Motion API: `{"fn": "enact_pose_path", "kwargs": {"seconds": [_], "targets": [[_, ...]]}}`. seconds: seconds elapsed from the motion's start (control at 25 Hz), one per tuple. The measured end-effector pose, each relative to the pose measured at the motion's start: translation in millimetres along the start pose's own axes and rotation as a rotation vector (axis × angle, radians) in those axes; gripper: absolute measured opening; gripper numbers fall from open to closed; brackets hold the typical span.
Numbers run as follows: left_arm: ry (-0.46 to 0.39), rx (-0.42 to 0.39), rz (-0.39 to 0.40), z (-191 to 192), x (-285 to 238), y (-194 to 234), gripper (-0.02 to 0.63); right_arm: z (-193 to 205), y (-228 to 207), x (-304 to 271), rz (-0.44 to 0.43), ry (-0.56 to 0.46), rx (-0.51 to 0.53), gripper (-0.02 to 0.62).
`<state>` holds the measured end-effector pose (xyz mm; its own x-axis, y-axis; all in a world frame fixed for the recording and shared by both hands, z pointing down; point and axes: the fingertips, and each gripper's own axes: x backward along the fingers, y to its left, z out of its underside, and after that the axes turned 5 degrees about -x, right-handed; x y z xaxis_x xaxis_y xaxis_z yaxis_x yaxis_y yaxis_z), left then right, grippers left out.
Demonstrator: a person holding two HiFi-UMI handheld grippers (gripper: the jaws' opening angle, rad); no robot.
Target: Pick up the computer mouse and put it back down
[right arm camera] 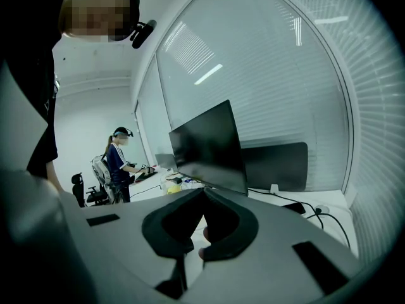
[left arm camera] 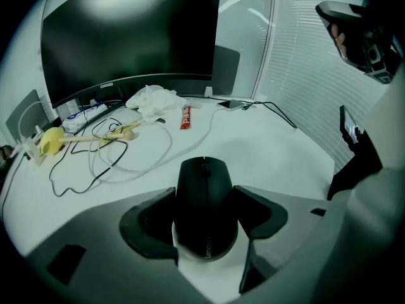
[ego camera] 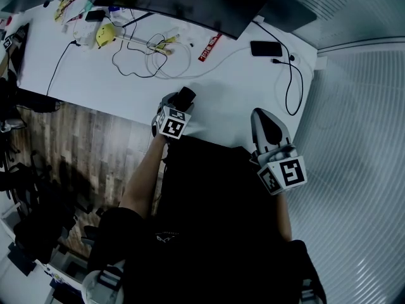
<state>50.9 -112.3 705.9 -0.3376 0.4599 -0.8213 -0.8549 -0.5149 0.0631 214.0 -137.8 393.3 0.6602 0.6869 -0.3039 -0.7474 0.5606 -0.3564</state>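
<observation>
Black mouse (left arm camera: 204,211) clamped between left gripper (left arm camera: 204,192) jaws over white surface (left arm camera: 272,154); advise level lowering, gentle release. Right gripper (right arm camera: 204,195) jaws closed, empty.

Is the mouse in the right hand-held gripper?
No, the mouse sits in the left hand-held gripper; the right hand-held gripper is shut and empty.

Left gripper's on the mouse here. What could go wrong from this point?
1. The left gripper grips the computer mouse only by its smooth, rounded sides, so it may slip during the lift.
2. The mouse lies close to the front edge of the desk; a slip or a careless set-down could send it to the floor.
</observation>
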Motion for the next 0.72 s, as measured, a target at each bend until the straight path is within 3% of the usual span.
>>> {"fn": "enact_pose_path", "kwargs": {"seconds": [0.72], "targets": [[0.065,-0.016,0.029,7,-19,7,0.290,4,-3,-5,0.061,0.001,-0.034,0.000]]}}
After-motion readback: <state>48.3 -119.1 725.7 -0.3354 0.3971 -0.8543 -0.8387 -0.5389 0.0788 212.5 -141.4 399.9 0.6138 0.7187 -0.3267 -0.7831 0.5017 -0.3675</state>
